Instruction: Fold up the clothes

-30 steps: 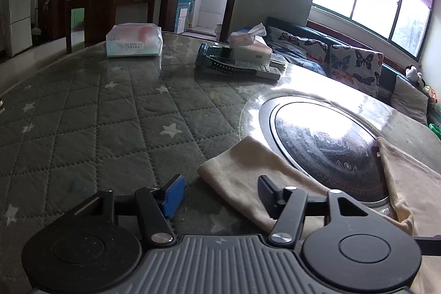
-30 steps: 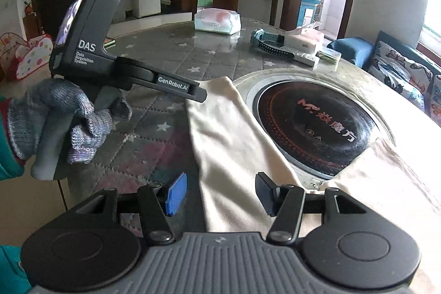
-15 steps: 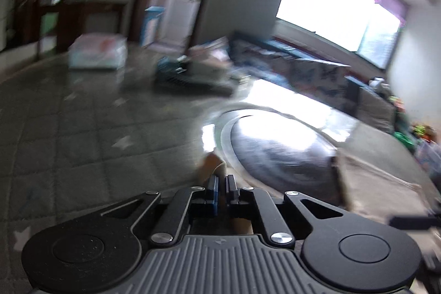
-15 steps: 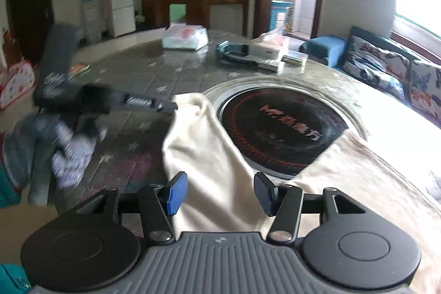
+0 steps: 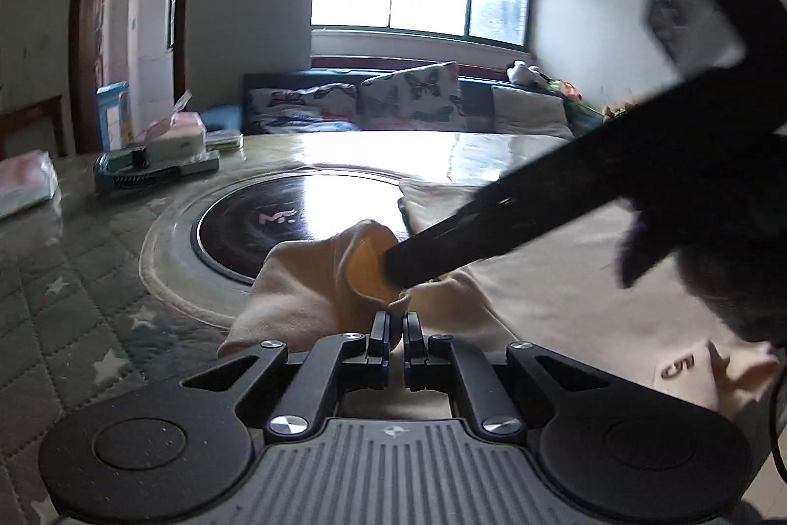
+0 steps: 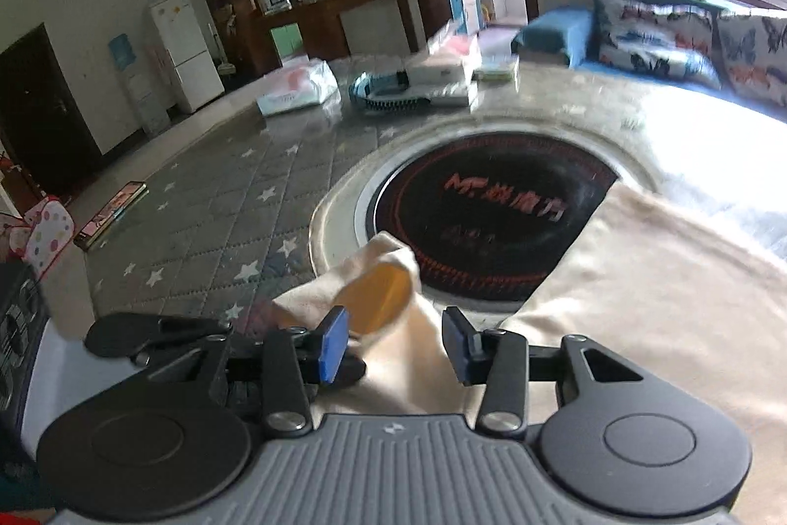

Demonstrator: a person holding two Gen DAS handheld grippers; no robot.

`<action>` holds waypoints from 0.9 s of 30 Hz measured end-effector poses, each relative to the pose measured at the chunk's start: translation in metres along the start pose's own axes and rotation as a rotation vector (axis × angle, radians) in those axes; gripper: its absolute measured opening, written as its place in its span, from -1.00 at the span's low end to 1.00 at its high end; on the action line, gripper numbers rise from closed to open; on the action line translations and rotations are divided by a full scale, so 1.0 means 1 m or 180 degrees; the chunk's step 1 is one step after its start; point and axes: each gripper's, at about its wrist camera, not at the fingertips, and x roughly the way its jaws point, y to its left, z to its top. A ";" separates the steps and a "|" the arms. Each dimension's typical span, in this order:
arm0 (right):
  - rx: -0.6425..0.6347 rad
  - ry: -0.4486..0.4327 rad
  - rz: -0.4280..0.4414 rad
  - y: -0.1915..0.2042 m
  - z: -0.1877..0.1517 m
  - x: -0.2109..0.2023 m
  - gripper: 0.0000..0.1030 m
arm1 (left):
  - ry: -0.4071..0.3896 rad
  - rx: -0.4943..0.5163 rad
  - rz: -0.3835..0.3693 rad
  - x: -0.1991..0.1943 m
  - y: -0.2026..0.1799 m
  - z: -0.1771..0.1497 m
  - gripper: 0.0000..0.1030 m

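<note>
A cream garment (image 5: 551, 279) lies on the table with a "5" printed near its front edge. My left gripper (image 5: 396, 328) is shut on the end of its sleeve (image 5: 315, 279), which is bunched up, its orange-lit opening facing the camera. In the right wrist view the same sleeve (image 6: 393, 328) runs between the blue pads of my right gripper (image 6: 398, 343), whose jaws are closing. I see no pad pressing the cloth. In the left wrist view the right gripper's dark, blurred fingers (image 5: 442, 239) reach in from the right to the sleeve opening.
A round black cooktop disc (image 6: 487, 220) is set into the table, partly under the garment. The quilted star cover (image 6: 236, 200) stretches to the left. Tissue packs (image 6: 300, 87) and a brush (image 6: 388, 97) sit at the far edge, and a sofa (image 5: 408, 102) stands behind.
My left gripper shut on the sleeve end and swung it right towards the garment's body. My right gripper moved in over the sleeve, rolled, and its jaws narrowed.
</note>
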 end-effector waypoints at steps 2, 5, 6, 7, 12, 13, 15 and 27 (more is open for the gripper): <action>0.0139 0.0062 0.0018 -0.003 -0.002 0.010 -0.16 | 0.0010 -0.0002 -0.0015 -0.001 0.000 -0.001 -0.89; 0.0273 0.0064 0.0051 -0.007 -0.004 0.016 -0.14 | 0.0027 0.0014 -0.0030 -0.001 0.000 -0.002 -0.89; 0.0321 0.0061 0.0077 -0.008 -0.004 0.017 -0.14 | 0.0031 0.0029 -0.0033 -0.001 0.000 -0.003 -0.89; 0.0374 0.0058 0.0138 -0.009 -0.003 0.018 -0.08 | 0.0031 0.0042 -0.0041 -0.001 -0.001 -0.003 -0.89; 0.0437 0.0111 0.0271 -0.010 0.003 0.025 0.07 | 0.0023 0.0100 -0.0090 -0.002 -0.006 -0.004 -0.89; 0.0432 0.0137 0.0254 -0.009 0.003 0.028 0.05 | 0.0024 0.0114 -0.0095 -0.002 -0.008 -0.005 -0.89; 0.0417 0.0182 0.0214 -0.009 0.003 0.033 0.01 | 0.0033 0.0128 -0.0096 -0.002 -0.009 -0.006 -0.89; 0.0459 0.0054 -0.0126 -0.023 0.014 0.038 -0.05 | 0.0135 0.0040 -0.0025 -0.005 0.002 -0.012 -0.85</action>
